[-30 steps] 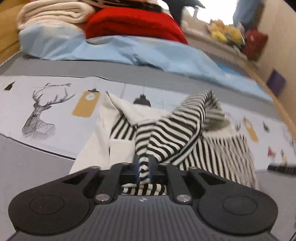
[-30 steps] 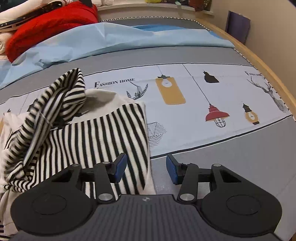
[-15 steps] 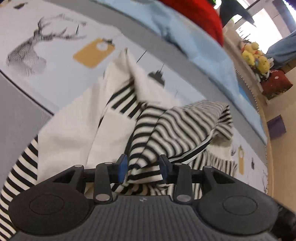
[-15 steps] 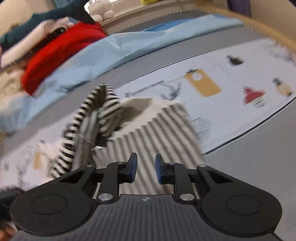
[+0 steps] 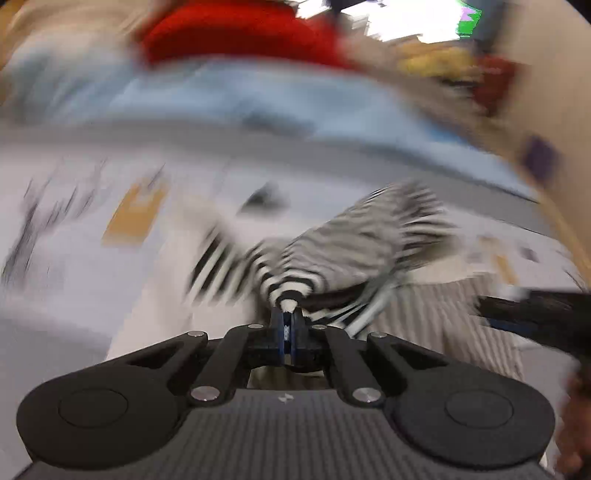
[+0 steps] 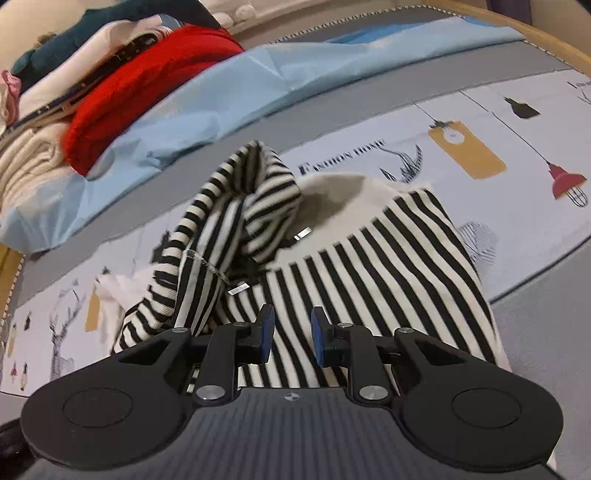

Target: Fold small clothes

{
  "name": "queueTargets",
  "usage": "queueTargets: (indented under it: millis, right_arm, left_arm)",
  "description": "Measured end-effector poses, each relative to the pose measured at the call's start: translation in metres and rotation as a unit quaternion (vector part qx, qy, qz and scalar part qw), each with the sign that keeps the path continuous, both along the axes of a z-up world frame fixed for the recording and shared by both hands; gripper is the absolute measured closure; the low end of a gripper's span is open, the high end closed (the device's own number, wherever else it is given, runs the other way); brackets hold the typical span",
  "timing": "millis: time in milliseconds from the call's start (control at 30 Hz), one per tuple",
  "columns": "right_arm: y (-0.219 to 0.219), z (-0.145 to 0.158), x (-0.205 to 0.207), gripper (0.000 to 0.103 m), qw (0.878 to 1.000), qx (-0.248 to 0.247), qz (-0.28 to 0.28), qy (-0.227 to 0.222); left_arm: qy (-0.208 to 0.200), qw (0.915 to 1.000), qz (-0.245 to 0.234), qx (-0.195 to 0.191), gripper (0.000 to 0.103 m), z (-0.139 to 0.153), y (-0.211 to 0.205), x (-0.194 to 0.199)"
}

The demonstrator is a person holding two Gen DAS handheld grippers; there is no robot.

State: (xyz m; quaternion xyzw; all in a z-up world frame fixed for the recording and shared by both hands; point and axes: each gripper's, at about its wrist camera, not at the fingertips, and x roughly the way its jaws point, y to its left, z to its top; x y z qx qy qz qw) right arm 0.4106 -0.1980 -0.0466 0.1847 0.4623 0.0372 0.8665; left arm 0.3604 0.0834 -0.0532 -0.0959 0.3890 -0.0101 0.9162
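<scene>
On the printed sheet (image 6: 480,122), striped garment (image 6: 369,273) lying partly flat, black-and-white stripes up, cream inner side showing at the top edge. One striped portion (image 6: 240,206) raised and bunched at the garment's left, standing above the flat part. Small white tag (image 6: 303,233) visible near the bunched fold.

Left tool (image 5: 290,326): jaws pressed together on a pinch of the striped fabric (image 5: 354,243), cloth emerging right at the tips and trailing up and to the right. Left view heavily motion-blurred; details of background not reliable.

Right tool (image 6: 291,338): jaws apart, blue pads facing each other, nothing between them; positioned over the flat striped panel near its lower edge. Contact with cloth cannot be told.

Behind the garment: grey band of the sheet, then light blue cloth (image 6: 207,96) crumpled across the bed. Further back, red folded item (image 6: 147,81) lying against a cream stack (image 6: 33,162), with a dark teal piece (image 6: 74,40) on top. Wooden edge (image 6: 524,26) curving along the right side.

In the left view, dark blurred shape (image 5: 535,314) at right edge; identity cannot be told.
</scene>
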Motion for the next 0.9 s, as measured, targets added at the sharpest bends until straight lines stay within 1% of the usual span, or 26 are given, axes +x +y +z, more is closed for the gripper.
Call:
queueTargets:
  millis: [33, 67, 100, 133, 167, 200, 233, 267, 300, 367, 400, 433, 467, 500, 533, 600, 700, 800, 900]
  right_arm:
    - [0.002, 0.002, 0.001, 0.08, 1.0, 0.004, 0.001, -0.007]
    - [0.002, 0.003, 0.001, 0.08, 1.0, 0.009, 0.003, -0.013]
    - [0.003, 0.005, 0.002, 0.08, 1.0, 0.015, 0.005, -0.02]
    - [0.002, 0.006, 0.002, 0.08, 0.999, 0.02, 0.006, -0.027]
    - [0.002, 0.008, 0.002, 0.08, 0.999, 0.023, 0.005, -0.031]
    - [0.0, 0.009, 0.003, 0.08, 0.999, 0.028, 0.003, -0.036]
    - [-0.002, 0.01, 0.003, 0.08, 0.999, 0.032, 0.001, -0.039]
    - [-0.003, 0.01, 0.004, 0.08, 0.999, 0.036, 0.0, -0.041]
    - [-0.004, 0.009, 0.005, 0.08, 0.998, 0.039, 0.0, -0.04]
    - [-0.003, 0.005, 0.007, 0.08, 0.998, 0.048, 0.002, -0.033]
    - [-0.002, 0.004, 0.008, 0.08, 0.998, 0.057, 0.004, -0.03]
    - [0.0, 0.002, 0.01, 0.08, 0.997, 0.067, 0.006, -0.026]
    - [0.003, 0.001, 0.011, 0.079, 0.997, 0.075, 0.008, -0.024]
    - [0.007, -0.001, 0.012, 0.076, 0.996, 0.083, 0.012, -0.023]
    - [0.011, -0.002, 0.012, 0.074, 0.996, 0.087, 0.017, -0.021]
    - [0.021, -0.004, 0.014, 0.07, 0.996, 0.08, 0.03, -0.017]
    - [0.032, -0.01, 0.014, 0.068, 0.997, 0.06, 0.04, -0.009]
    - [0.035, -0.015, 0.015, 0.066, 0.998, 0.056, 0.041, -0.004]
    - [0.038, -0.018, 0.016, 0.067, 0.998, 0.046, 0.047, -0.008]
  left_arm:
    - [-0.017, 0.9988, -0.044, -0.016, 0.1, 0.007, -0.003, -0.004]
    - [-0.019, 0.995, -0.093, -0.032, 0.1, 0.01, -0.006, -0.006]
    - [-0.002, 0.9902, -0.136, -0.031, 0.1, 0.007, -0.01, -0.007]
    - [0.035, 0.9821, -0.185, -0.014, 0.1, -0.002, -0.016, -0.008]
    - [0.076, 0.9717, -0.223, 0.021, 0.1, -0.015, -0.022, -0.011]
    - [0.11, 0.9632, -0.239, 0.056, 0.1, -0.029, -0.025, -0.014]
    - [0.141, 0.9575, -0.237, 0.085, 0.1, -0.042, -0.025, -0.015]
    - [0.16, 0.956, -0.228, 0.093, 0.1, -0.049, -0.021, -0.015]
    - [0.169, 0.9567, -0.223, 0.081, 0.1, -0.05, -0.015, -0.014]
    - [0.166, 0.9607, -0.218, 0.043, 0.1, -0.045, -0.006, -0.013]
    - [0.164, 0.9635, -0.21, 0.024, 0.097, -0.042, -0.002, -0.012]
    - [0.164, 0.9664, -0.198, 0.003, 0.087, -0.041, 0.003, -0.01]
    - [0.165, 0.9689, -0.184, -0.017, 0.067, -0.04, 0.008, -0.007]
    - [0.162, 0.9713, -0.171, -0.034, 0.06, -0.039, 0.012, -0.004]
    - [0.16, 0.9733, -0.156, -0.052, 0.054, -0.037, 0.015, -0.001]
    - [0.159, 0.975, -0.125, -0.092, 0.054, -0.032, 0.023, 0.006]
    - [0.161, 0.9691, -0.087, -0.166, 0.054, -0.031, 0.034, 0.013]
    - [0.171, 0.9645, -0.05, -0.195, 0.054, -0.035, 0.039, 0.017]
    - [0.188, 0.9614, -0.009, -0.201, 0.054, -0.042, 0.044, 0.02]
